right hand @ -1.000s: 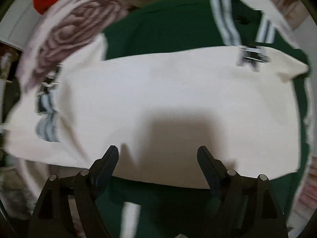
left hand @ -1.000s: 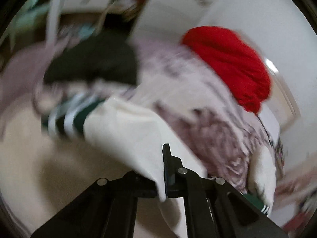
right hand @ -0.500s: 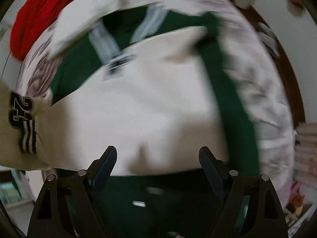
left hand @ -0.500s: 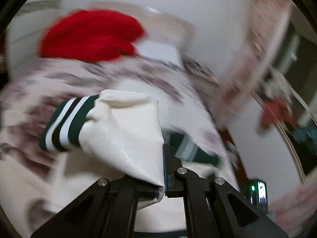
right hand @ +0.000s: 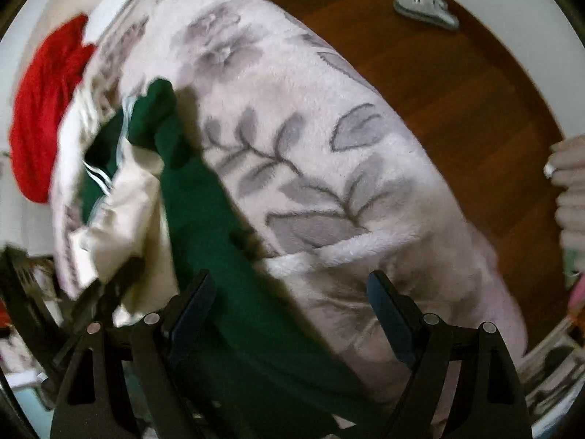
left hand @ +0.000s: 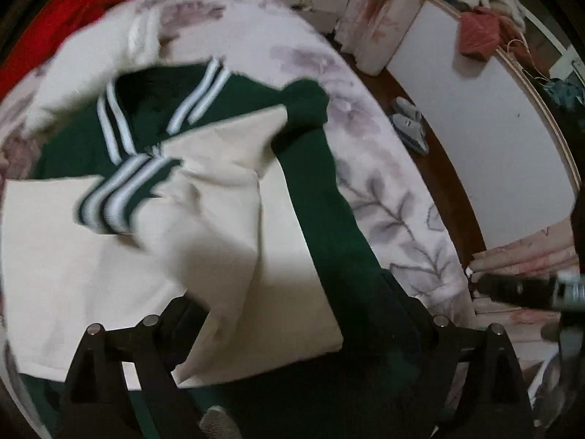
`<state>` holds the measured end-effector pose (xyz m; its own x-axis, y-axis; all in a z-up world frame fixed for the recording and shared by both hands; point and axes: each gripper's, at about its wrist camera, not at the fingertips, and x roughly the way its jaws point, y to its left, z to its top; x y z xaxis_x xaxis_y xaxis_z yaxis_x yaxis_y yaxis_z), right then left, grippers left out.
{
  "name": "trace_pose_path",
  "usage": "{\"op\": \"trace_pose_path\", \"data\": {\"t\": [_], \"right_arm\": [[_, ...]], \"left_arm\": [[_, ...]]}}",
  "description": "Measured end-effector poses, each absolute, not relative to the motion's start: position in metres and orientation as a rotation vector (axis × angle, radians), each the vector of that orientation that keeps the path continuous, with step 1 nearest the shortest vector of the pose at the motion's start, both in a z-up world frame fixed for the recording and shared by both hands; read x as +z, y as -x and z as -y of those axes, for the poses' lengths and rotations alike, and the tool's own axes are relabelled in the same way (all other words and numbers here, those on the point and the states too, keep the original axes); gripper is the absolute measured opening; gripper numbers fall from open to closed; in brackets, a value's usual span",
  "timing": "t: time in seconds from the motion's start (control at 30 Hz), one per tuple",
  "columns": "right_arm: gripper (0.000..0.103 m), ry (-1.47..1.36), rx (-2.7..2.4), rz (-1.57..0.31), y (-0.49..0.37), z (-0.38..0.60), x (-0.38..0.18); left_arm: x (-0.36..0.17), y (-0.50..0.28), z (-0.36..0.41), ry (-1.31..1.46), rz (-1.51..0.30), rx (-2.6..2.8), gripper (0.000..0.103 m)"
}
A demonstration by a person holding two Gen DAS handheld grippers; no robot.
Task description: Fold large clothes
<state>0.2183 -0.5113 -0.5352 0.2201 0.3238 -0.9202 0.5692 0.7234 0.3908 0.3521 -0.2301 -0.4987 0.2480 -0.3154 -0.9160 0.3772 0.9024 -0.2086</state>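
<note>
Looking down past your left gripper, you see its jaws opening wide, with cream cloth of the jacket lying between them and no pad pressing on it. Just beyond the jaws, the jacket is spread flat on the blanket: cream sleeves folded across the dark green body, one striped cuff lying ahead and left of the jaws, and the striped collar farther on. A green edge of the jacket runs from the right jaw away toward the far shoulder. Beyond the jacket, far left, lies a red cloth. Far right of the jaws, slippers sit on the wood floor.

Your right gripper is also spread wide and holds nothing. Its left jaw hangs over the jacket's green edge, its right jaw over bare blanket. The rest of the jacket lies ahead and left of those jaws, with the red cloth beyond it and the slippers far ahead on the right.
</note>
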Motion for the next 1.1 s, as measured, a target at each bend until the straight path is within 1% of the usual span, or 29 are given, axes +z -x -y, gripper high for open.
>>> {"op": "trace_pose_path", "data": {"t": [0.07, 0.17, 0.23, 0.33, 0.4, 0.5, 0.53, 0.57, 0.63, 0.67, 0.73, 0.87, 1.0, 1.1], "right_arm": [[0.086, -0.821, -0.167, -1.36, -0.223, 0.507, -0.527], [0.086, -0.808, -0.065, -1.347, -0.24, 0.481, -0.515], [0.086, -0.76, 0.03, -1.343, -0.259, 0.443, -0.507], [0.086, -0.635, 0.139, -1.345, -0.297, 0.382, -0.5], [0.086, -0.508, 0.224, -1.376, -0.33, 0.326, -0.51], [0.086, -0.28, 0.282, -1.446, -0.363, 0.254, -0.534], [0.086, -0.202, 0.26, -1.454, -0.368, 0.241, -0.539], [0.086, -0.125, 0.192, -1.448, -0.373, 0.235, -0.544], [0.084, -0.139, 0.057, -1.426, -0.375, 0.256, -0.544], [0.084, -0.207, -0.025, -1.398, -0.372, 0.285, -0.54], [0.084, -0.272, -0.173, -1.375, -0.359, 0.333, -0.534], [0.084, -0.455, -0.303, -1.458, -0.325, 0.403, -0.546], [0.085, -0.586, -0.319, -1.393, -0.281, 0.432, -0.524], [0.085, -0.634, -0.272, -1.42, -0.258, 0.432, -0.524]], "left_arm": [[-0.483, -0.345, 0.221, -0.077, -1.194, -0.413, 0.089], [-0.451, -0.33, 0.171, -0.112, -1.082, -0.223, 0.089], [-0.446, -0.327, 0.138, -0.161, -1.045, -0.089, 0.089], [-0.468, -0.331, 0.088, -0.263, -1.09, 0.138, 0.089], [-0.495, -0.341, 0.051, -0.263, -1.153, 0.247, 0.089], [-0.527, -0.358, 0.018, -0.256, -1.183, 0.319, 0.089], [-0.536, -0.364, 0.008, -0.264, -1.182, 0.337, 0.089], [-0.545, -0.368, -0.001, -0.263, -1.192, 0.342, 0.092], [-0.555, -0.376, -0.02, -0.201, -1.218, 0.339, 0.092], [-0.558, -0.379, -0.026, -0.172, -1.224, 0.334, 0.095], [-0.561, -0.384, -0.04, -0.124, -1.231, 0.333, 0.096], [-0.562, -0.384, -0.061, -0.076, -1.243, 0.328, 0.097], [-0.558, -0.38, -0.072, -0.044, -1.264, 0.32, 0.096], [-0.543, -0.369, -0.076, -0.056, -1.254, 0.337, 0.096]]}}
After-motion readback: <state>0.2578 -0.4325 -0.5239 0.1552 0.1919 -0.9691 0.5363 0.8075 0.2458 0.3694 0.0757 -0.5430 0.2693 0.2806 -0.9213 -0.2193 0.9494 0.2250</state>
